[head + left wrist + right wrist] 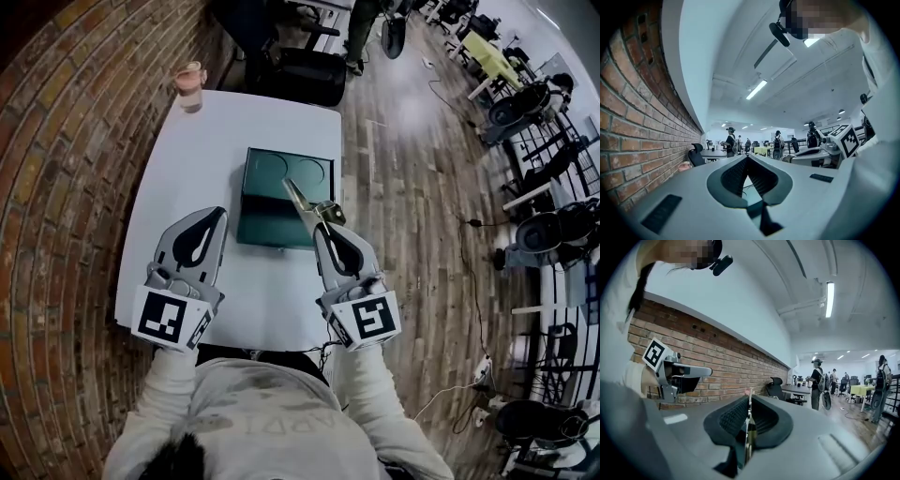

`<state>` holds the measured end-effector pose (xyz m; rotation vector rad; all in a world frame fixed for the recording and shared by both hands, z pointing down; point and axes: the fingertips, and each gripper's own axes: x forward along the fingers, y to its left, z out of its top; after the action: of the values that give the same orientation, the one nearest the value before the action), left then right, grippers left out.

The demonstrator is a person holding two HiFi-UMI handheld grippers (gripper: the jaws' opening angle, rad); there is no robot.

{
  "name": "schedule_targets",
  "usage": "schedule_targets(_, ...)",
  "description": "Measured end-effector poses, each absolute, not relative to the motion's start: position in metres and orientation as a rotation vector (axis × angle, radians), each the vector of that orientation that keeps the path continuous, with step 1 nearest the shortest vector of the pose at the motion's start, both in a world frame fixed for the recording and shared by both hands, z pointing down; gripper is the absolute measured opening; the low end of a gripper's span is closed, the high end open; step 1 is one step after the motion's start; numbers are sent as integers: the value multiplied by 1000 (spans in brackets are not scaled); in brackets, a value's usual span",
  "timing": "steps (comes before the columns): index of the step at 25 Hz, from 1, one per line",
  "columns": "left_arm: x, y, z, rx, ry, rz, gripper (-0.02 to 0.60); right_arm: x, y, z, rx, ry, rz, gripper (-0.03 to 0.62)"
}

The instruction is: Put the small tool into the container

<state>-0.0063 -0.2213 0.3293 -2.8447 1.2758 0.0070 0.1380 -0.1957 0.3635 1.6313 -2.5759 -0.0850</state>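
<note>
Place: open-plan office or lab
Signs: office chairs (314,75), desks (799,390), strip lights (829,298), brick wall (66,187), wooden floor (412,216)

Left tongs (220,213) closed, right tongs (322,227) clamping

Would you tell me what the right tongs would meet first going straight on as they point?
Probably the green container; the small tool in the right tongs overhangs it, height unclear.

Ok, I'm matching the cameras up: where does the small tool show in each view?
Head view: the small tool juts from the right gripper, over the container's right part.
Left gripper view: not made out.
Right gripper view: bottom centre, clamped edge-on between the jaws.
Shared landmark: the brick wall.
</note>
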Motion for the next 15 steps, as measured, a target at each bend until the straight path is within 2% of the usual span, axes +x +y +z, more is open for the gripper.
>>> schedule_targets(15, -24, -261, 354, -2862, 1350, -47, 6, 109, -242, 441, 1281, -2534, 2, 29)
